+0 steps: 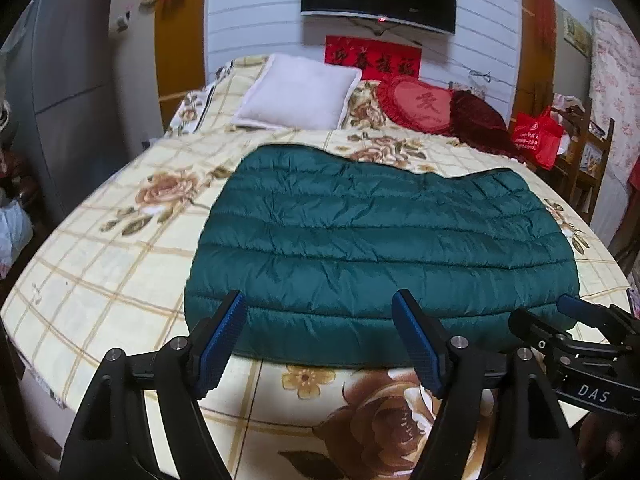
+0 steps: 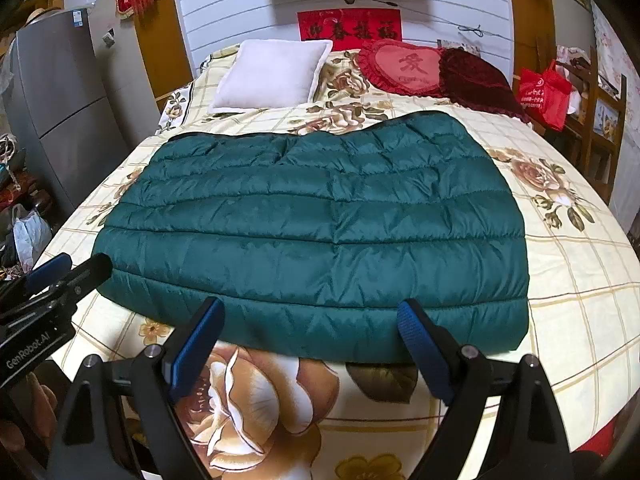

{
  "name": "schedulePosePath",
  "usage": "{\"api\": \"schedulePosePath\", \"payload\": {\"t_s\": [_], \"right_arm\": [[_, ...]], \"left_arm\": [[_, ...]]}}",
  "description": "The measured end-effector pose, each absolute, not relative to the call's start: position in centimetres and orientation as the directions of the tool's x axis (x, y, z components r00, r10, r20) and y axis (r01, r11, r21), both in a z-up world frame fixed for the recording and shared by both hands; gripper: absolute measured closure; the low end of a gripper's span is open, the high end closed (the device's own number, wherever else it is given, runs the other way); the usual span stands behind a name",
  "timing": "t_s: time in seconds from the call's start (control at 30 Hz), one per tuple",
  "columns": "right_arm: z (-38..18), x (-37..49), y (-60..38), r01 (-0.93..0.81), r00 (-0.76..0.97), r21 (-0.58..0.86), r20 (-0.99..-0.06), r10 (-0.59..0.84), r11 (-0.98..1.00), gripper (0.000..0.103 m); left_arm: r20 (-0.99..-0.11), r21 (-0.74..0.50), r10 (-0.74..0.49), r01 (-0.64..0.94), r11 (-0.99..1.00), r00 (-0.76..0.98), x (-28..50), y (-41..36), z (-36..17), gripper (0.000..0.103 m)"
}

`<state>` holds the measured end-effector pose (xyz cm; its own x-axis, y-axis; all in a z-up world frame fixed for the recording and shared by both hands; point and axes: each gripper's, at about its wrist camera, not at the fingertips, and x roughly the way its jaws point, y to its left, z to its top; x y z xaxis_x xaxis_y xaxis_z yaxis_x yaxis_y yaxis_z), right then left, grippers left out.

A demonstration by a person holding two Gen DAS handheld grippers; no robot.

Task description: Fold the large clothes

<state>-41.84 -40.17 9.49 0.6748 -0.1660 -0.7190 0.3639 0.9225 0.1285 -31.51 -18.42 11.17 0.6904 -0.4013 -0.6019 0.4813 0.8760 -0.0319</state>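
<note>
Lying flat on a floral bedspread [image 1: 100, 264], a dark green quilted garment [image 1: 372, 240] spreads just ahead of both tongs, its near edge between their tips. Left tongs [image 1: 320, 312] stand wide apart, holding nothing, hovering over the garment's near left part. Right tongs [image 2: 310, 318] are likewise spread apart and empty, beside the left ones. Beyond the garment, farthest from the tongs, sit a white pillow [image 1: 298, 94] and a red heart cushion [image 1: 418, 104].

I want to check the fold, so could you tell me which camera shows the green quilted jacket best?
The right wrist view: the jacket lies whole and centred. The left wrist view shows it too, its near right corner behind the right gripper.
</note>
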Motion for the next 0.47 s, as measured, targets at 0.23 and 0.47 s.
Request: {"api": "schedulePosePath", "payload": {"t_s": [0.23,0.47], "right_arm": [[9.07,-41.65,-40.31,0.367,0.669,0.133,-0.726,-0.162,0.921,0.012],[8.87,-41.53,-40.44,0.370,0.667,0.137,-0.728,-0.160,0.919,0.012]], "left_arm": [[-0.591,-0.015,-0.399,0.485,0.874,0.701,-31.41,-18.48,11.09,0.022],[-0.589,0.015,-0.388,0.489,0.872,0.709,-31.66,-18.82,11.14,0.022]]}}
